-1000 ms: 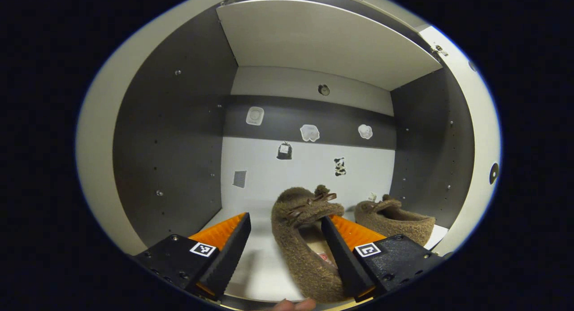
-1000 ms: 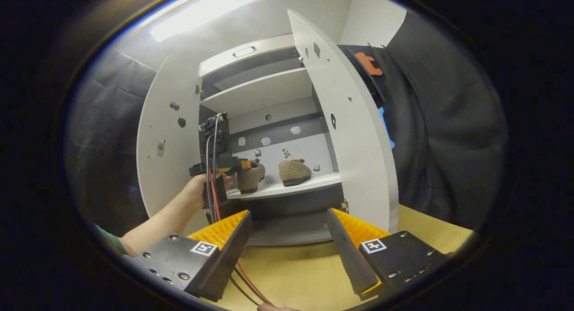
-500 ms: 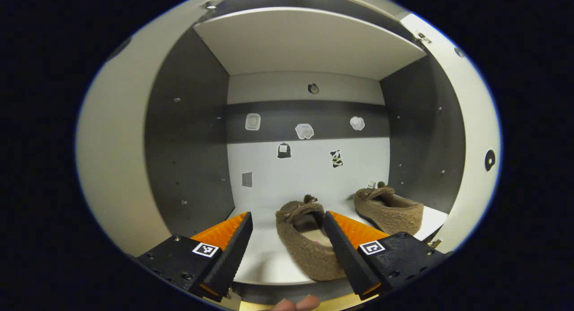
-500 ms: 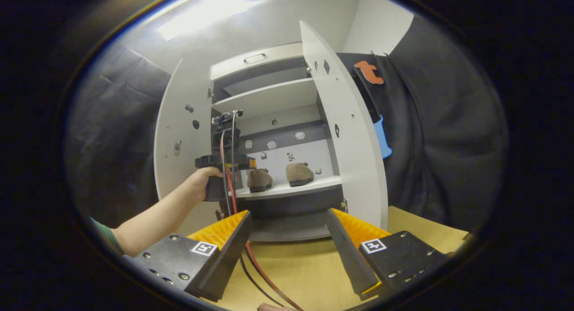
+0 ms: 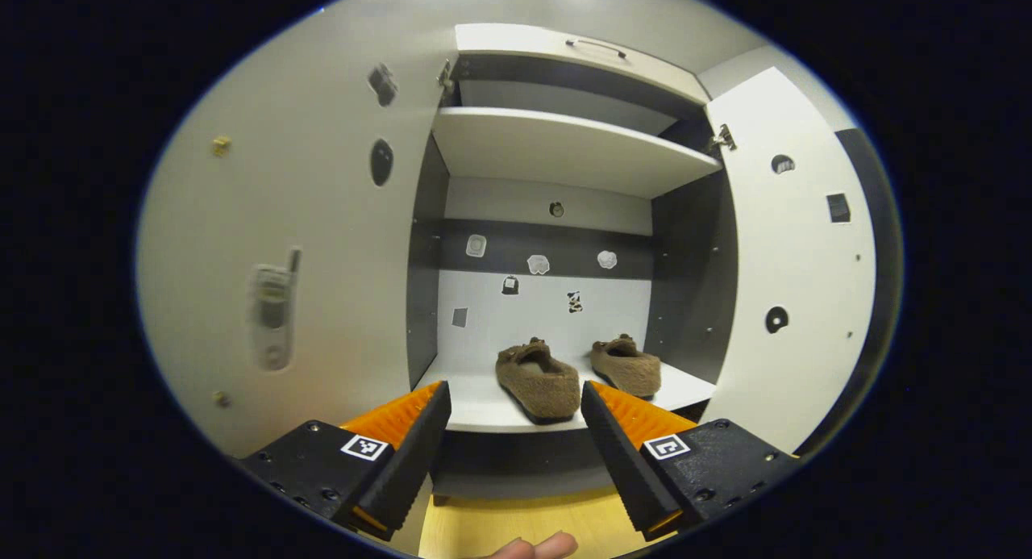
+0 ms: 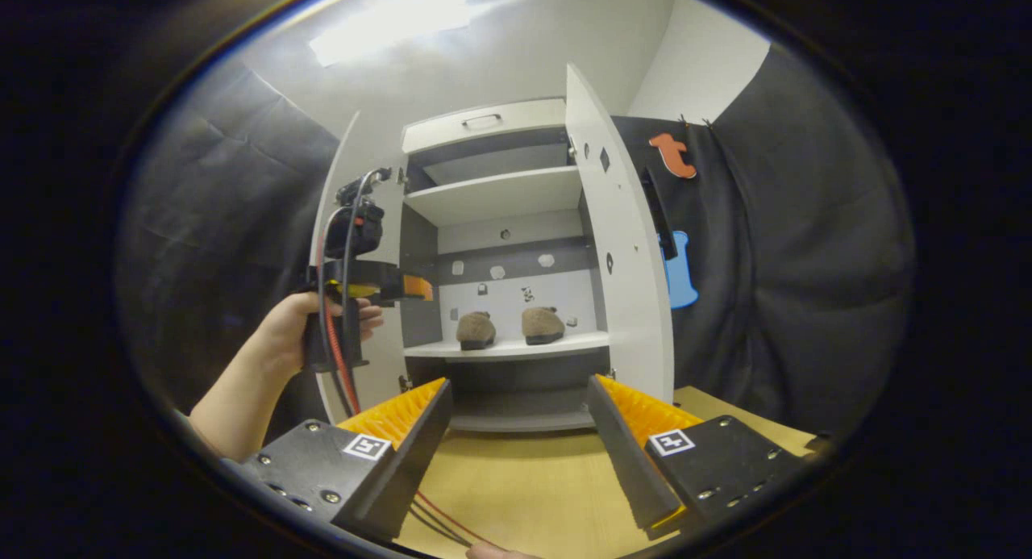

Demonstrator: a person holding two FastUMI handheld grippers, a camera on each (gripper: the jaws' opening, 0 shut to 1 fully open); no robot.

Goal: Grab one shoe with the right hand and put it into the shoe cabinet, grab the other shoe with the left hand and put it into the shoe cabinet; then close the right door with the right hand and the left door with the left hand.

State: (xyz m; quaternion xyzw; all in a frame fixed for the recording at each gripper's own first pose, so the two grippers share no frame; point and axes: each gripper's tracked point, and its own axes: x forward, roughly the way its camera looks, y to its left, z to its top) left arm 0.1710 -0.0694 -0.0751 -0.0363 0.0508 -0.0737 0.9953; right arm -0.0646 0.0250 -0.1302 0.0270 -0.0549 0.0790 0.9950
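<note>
1. The shoe cabinet [image 6: 516, 220] stands at the far side of the wooden table [image 6: 516, 494], with both doors swung open.
2. The two shoes sit side by side on the lower shelf [image 5: 484, 402], toes pointing to the back wall, apart from each other.
3. In the left gripper view the left shoe [image 5: 538, 379] lies near the shelf's front edge, and the right shoe [image 5: 626, 365] lies a little farther back, near the cabinet's right wall.
4. In the right gripper view the same pair shows small and far off, left shoe [image 6: 476, 331] and right shoe [image 6: 543, 324] on the shelf.
5. The left gripper [image 5: 513, 438] is wide open and holds nothing; it is outside the cabinet, in front of the shelf, with the left door [image 5: 306, 244] close on its left.
6. The right gripper view shows that left gripper [image 6: 363, 285] in a hand [image 6: 298, 325], raised just in front of the left door's edge.
7. The right gripper [image 6: 520, 438] is also spread wide and empty, low over the table, well back from the cabinet.
8. The right door [image 6: 625, 252] stands open on the right of the cabinet; small stickers [image 5: 538, 264] dot the back wall.
</note>
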